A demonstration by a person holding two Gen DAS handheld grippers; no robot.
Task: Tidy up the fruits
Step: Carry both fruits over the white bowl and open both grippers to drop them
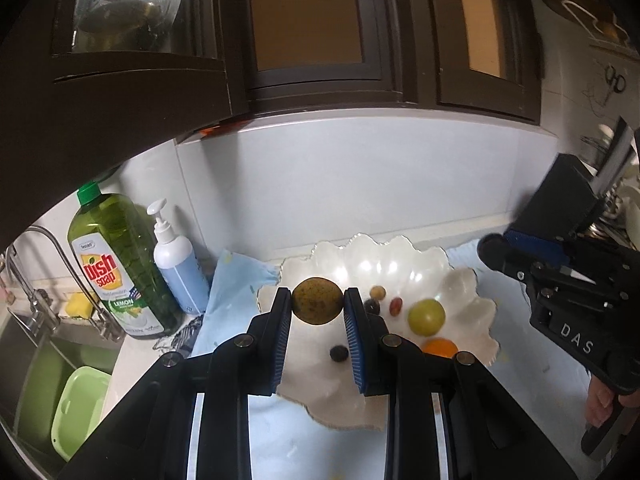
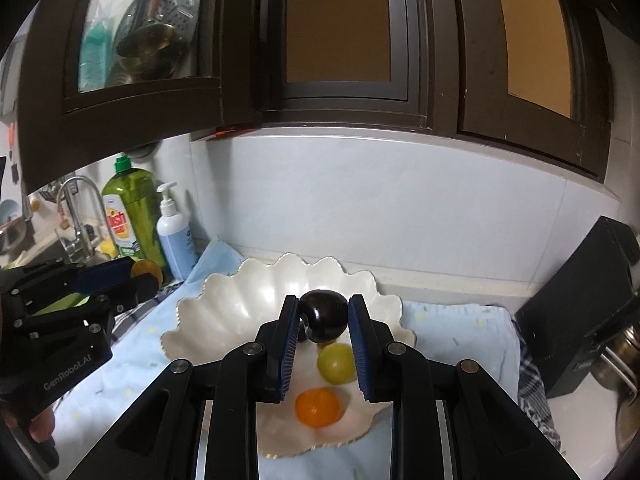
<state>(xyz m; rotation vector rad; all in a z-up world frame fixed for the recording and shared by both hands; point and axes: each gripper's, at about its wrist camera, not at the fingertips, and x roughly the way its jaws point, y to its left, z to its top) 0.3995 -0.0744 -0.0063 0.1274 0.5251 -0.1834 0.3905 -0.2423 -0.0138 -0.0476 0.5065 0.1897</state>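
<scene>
Left gripper [image 1: 317,300]: fingers clamped on a brown speckled round fruit [image 1: 317,301], held above the scalloped white bowl [image 1: 460,280].

Right gripper [image 2: 323,316]: fingers clenched on a dark plum [image 2: 324,315], over the same bowl's middle.

Bowl contents, left wrist view: green fruit [image 1: 426,317] at centre; orange fruit [image 1: 439,347] at its 5 o'clock; red grape [image 1: 396,306] and tan grape [image 1: 377,292] at its 9 to 10 o'clock; dark grape [image 1: 338,354] at 8 o'clock.

Bowl rests on a pale blue cloth [image 1: 236,280]. At the bowl's 9 o'clock: dish soap bottle [image 1: 116,264], pump dispenser [image 1: 178,264], then faucet [image 1: 44,264].
</scene>
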